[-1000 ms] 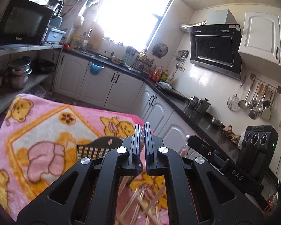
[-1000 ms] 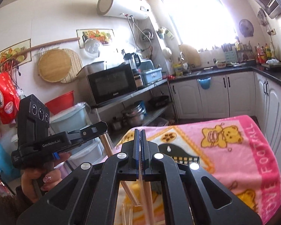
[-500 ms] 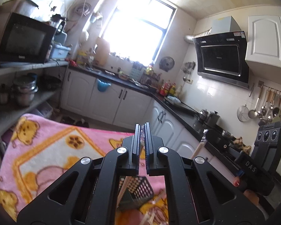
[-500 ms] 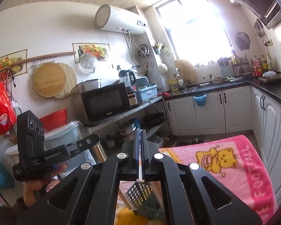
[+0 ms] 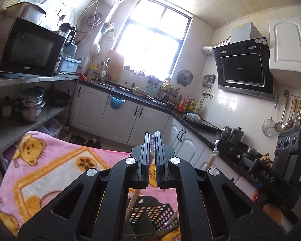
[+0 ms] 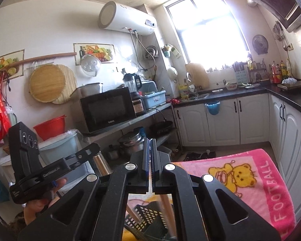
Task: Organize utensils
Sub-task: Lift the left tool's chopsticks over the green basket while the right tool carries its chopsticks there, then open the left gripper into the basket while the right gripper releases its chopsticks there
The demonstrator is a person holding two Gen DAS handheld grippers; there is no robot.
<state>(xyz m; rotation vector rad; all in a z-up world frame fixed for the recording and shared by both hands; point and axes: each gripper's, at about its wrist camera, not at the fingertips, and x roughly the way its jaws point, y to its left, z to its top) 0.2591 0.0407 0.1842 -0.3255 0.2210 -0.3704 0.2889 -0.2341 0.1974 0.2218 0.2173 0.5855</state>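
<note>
Left gripper (image 5: 153, 140) jaws clamped on a wooden chopstick (image 5: 132, 199) hanging down toward the black slotted basket (image 5: 154, 210); right gripper (image 6: 150, 146) jaws likewise clamped on a chopstick (image 6: 166, 202) over the same basket (image 6: 144, 217). Basket sits on the pink bear blanket (image 5: 50, 170) covering the desk, near its front edge. Behind: microwave (image 5: 28, 48) on steel shelf, white cabinets (image 6: 220, 120).

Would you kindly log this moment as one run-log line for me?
left tongs: shut on left chopstick | right tongs: shut on right chopstick | black basket: below both
</note>
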